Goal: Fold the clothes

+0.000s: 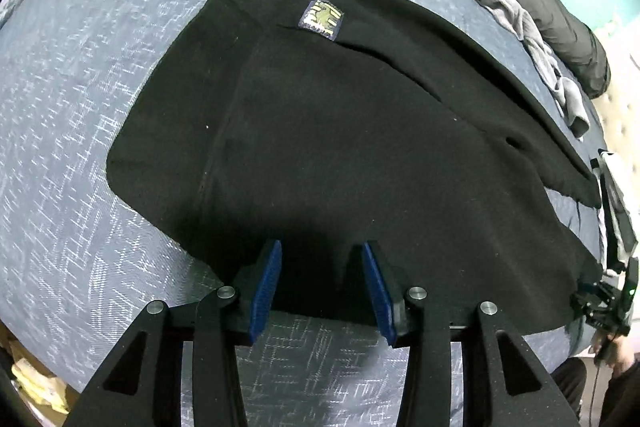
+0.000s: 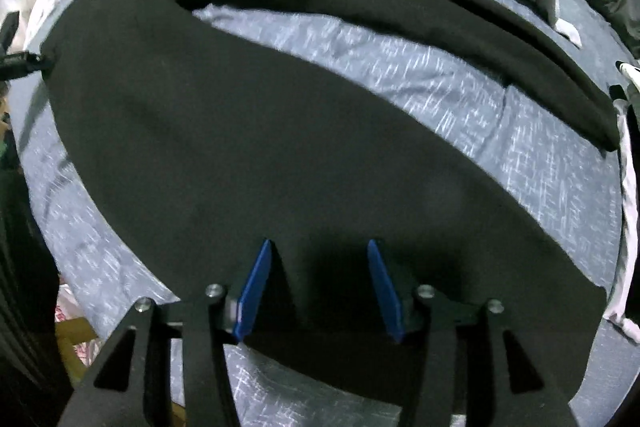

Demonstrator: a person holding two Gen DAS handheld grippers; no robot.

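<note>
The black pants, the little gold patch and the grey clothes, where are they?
black pants (image 1: 340,147): left wrist view, middle of fabric.
gold patch (image 1: 323,17): left wrist view, its centre.
grey clothes (image 1: 516,15): left wrist view, crumpled middle.

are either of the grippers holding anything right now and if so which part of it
Nothing is held. The left gripper and right gripper both have open jaws over the near edge of the black garment, gripping no fabric.

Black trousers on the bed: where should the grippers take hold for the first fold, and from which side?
The black trousers lie flat. Probably pinch the near long edge, coming from the bed's front, where both open grippers, left and right, already straddle it.
</note>
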